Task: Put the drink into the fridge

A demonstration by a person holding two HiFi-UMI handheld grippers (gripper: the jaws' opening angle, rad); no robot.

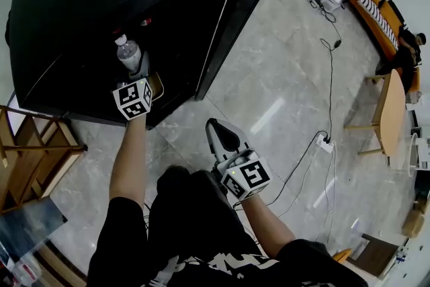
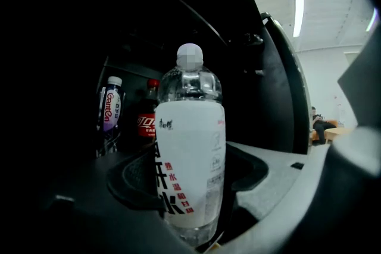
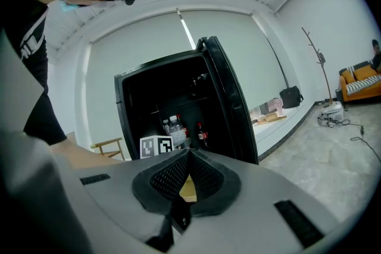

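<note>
Room: grey marbled tile floor (image 1: pixel 282 97), an open black fridge (image 1: pixel 87 3) ahead of both claws.

1. Right claw (image 3: pixel 186 178): jaws pressed together, nothing between them. Held low and close to the person's body, well behind the left claw; judged to be idle, kept clear of the doorway.
2. Left claw (image 1: pixel 136 69): pinching the water bottle (image 2: pixel 190 169) low on its white label, one pad on each side. Arm stretched forward, the claw at the mouth of the fridge.
3. Water bottle: the task's drink. Long axis upright, cap up, base down, crosswise to the claw's level reach. Probably carried this way so that it can be stood straight on a shelf.
4. Beyond the claw, inside the fridge: a cola bottle (image 2: pixel 146 119) and, left of it, a purple-labelled bottle (image 2: pixel 109 110), both upright on a shelf. Space beside them looks free, though the interior is dark.
5. Fridge door (image 1: pixel 232 10): swung open to the claw's right, leaving the approach clear.
6. Well to the right: an orange sofa (image 1: pixel 379 13).
</note>
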